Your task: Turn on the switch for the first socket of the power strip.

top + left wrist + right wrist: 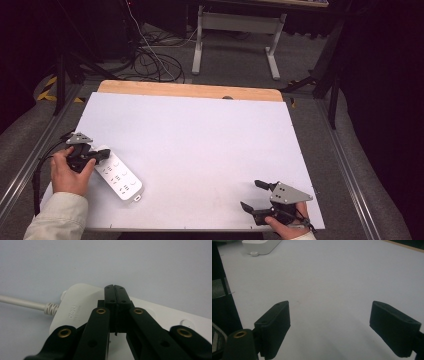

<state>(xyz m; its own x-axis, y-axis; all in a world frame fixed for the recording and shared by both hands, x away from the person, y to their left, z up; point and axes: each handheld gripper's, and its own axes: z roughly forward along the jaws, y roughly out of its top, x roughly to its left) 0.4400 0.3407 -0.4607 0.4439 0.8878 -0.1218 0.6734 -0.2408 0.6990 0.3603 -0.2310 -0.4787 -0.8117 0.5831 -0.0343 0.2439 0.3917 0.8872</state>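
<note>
— So, where do we stand with the power strip (119,177)?

— We see it lying flat on the white table sheet (200,150), down at about eight o'clock in the high view. Its long body runs from ten o'clock toward four o'clock, and its far end stops well short of the sheet's front edge.

— And our left gripper (100,156)?

— We have it over the strip's upper end, at the ten o'clock tip. In the left gripper view the two black jaws are clenched flat against each other with nothing between them, and their joined tips sit just over the strip's white casing (77,307). Whether the tips press on the casing we cannot tell.

— What else do we make out there?

— We read a faint grey brand mark on the casing, and the pale cord (22,303) leaves the strip through a ribbed sleeve toward nine o'clock.

— And the right gripper (254,195)?

— We hold it at five o'clock on the sheet, well apart from the strip, near the front edge. Its jaws stand spread wide, released, with bare sheet between them. In the right gripper view the strip's end (260,246) shows far off at eleven o'clock.

— Anything beyond the sheet?

— We see the wooden table edge (190,90) at twelve o'clock, and grey floor with cables (155,65) past it.
</note>
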